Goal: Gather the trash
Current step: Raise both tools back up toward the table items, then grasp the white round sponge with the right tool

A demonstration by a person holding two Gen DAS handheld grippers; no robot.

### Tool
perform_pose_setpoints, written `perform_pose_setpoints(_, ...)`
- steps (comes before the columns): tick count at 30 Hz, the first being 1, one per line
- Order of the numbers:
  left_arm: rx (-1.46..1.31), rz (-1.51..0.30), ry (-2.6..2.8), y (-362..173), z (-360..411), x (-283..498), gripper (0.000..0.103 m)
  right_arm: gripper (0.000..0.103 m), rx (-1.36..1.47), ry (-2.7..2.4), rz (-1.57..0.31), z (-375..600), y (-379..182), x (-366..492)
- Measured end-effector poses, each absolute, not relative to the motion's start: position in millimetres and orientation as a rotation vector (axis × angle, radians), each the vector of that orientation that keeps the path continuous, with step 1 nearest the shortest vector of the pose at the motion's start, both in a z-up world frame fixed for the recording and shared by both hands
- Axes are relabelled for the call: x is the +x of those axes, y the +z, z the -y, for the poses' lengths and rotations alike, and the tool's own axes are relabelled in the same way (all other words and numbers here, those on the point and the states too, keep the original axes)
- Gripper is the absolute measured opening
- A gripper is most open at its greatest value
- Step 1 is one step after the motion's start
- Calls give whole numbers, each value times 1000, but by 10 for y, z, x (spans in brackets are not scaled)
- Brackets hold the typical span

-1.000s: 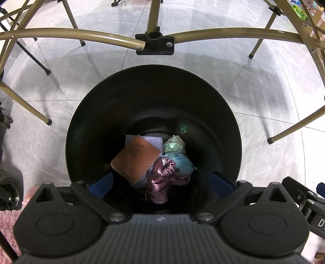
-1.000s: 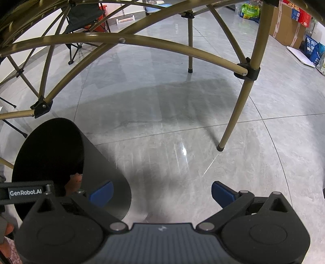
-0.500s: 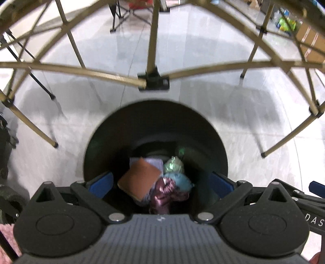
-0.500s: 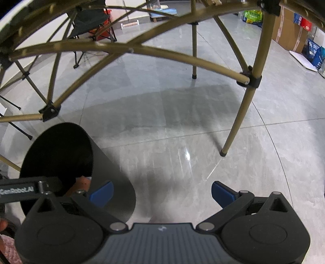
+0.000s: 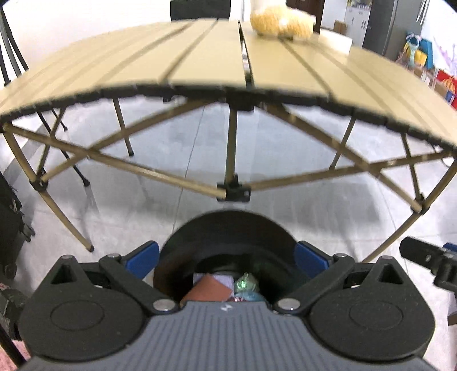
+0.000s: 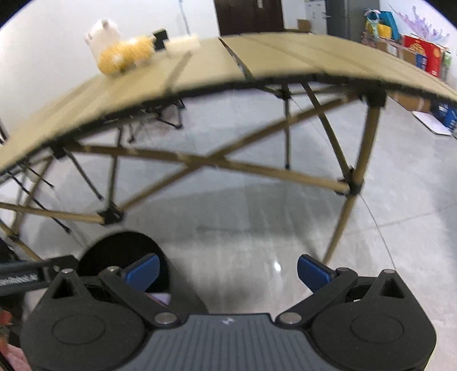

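A black round trash bin (image 5: pixel 228 228) stands on the floor in front of the folding table. Inside it lie a brown card (image 5: pixel 207 289), a pale purple sheet (image 5: pixel 222 278) and a green crumpled wrapper (image 5: pixel 245 284). My left gripper (image 5: pixel 227 255) is open above the bin's near rim, with nothing between its blue fingertips (image 5: pixel 141 254). My right gripper (image 6: pixel 227 266) is open too, over bare floor just right of the bin (image 6: pixel 120 245). A yellow plush toy (image 6: pixel 125 55) lies on the tan table top (image 6: pixel 257 60), with a white object (image 6: pixel 104 34) behind it.
The table's tan slatted top (image 5: pixel 200 62) spans both views on crossed gold legs (image 5: pixel 231 148) with black joints. The yellow plush (image 5: pixel 281 21) sits at its far edge. Boxes and bags (image 6: pixel 422 54) line the right wall. A dark case (image 5: pixel 11 217) stands at the left.
Both grippers have risen and tilted up from looking down into the bin. The table top and the plush toy have come into view, and the bin has dropped to the frames' lower part.
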State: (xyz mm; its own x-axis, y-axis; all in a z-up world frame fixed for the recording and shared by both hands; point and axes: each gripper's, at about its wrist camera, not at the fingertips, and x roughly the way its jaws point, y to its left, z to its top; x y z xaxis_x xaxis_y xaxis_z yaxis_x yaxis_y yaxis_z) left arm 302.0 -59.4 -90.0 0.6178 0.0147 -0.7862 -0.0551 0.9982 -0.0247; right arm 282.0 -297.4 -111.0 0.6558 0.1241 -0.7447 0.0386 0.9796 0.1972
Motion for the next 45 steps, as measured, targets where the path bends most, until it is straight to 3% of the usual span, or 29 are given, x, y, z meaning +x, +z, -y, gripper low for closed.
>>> perform_pose_setpoints(11,-90,-662,63,-213,414,3061,103,103,223,123,-597,2934,-328,2899)
perform_pose_setpoints(24,-96,-540,58,245,275,3559,103,103,217,140,-380,2788,126,3495)
perform_pose_setpoints(34,-120,-478,71,393,218,4094,103,103,133,80,-366,2689,159,4077)
perform_pose_setpoints(45,-131,-484,54,334,179,4653,103,103,77,-35,-511,2607,-4,5067)
